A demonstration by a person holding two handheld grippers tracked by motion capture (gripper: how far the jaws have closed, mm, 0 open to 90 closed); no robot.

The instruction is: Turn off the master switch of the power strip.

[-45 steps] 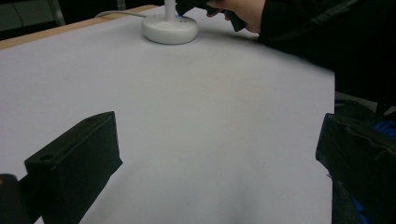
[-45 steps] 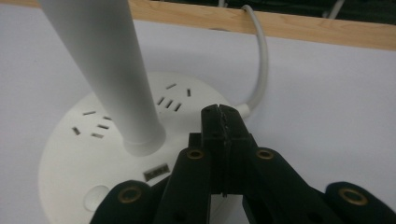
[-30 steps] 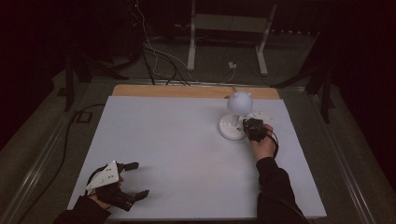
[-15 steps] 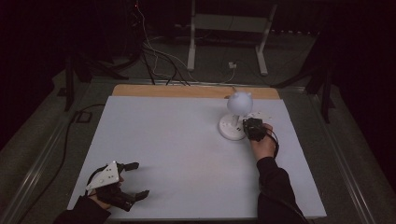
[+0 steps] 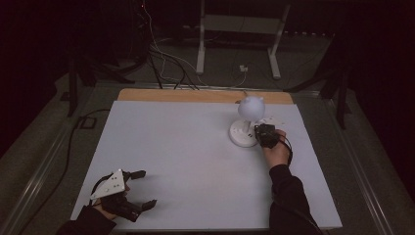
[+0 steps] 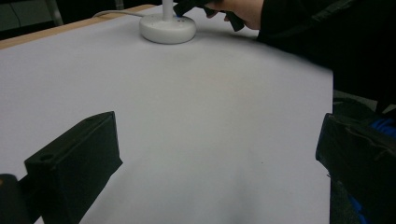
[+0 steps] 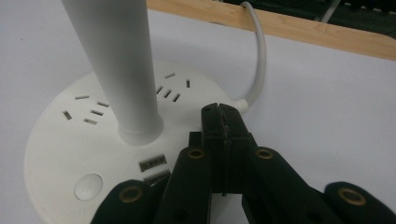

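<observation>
The white lamp (image 5: 247, 120) stands upright near the table's (image 5: 186, 156) far right edge, stem vertical, round head on top; its disc base carries sockets and a button. The right claw (image 7: 223, 122), jaws pressed together, seems to rest on that base. The left claw (image 5: 142, 188) gapes wide, holding nothing.

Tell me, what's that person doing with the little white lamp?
A person sits at a white table with a tool in each hand. The right tool has its jaws pressed together, with its tip over the round base of the white lamp, near the sockets and a round button. Whether it touches the base is hard to tell. The left tool rests open at the table's near corner, far from the lamp.
</observation>
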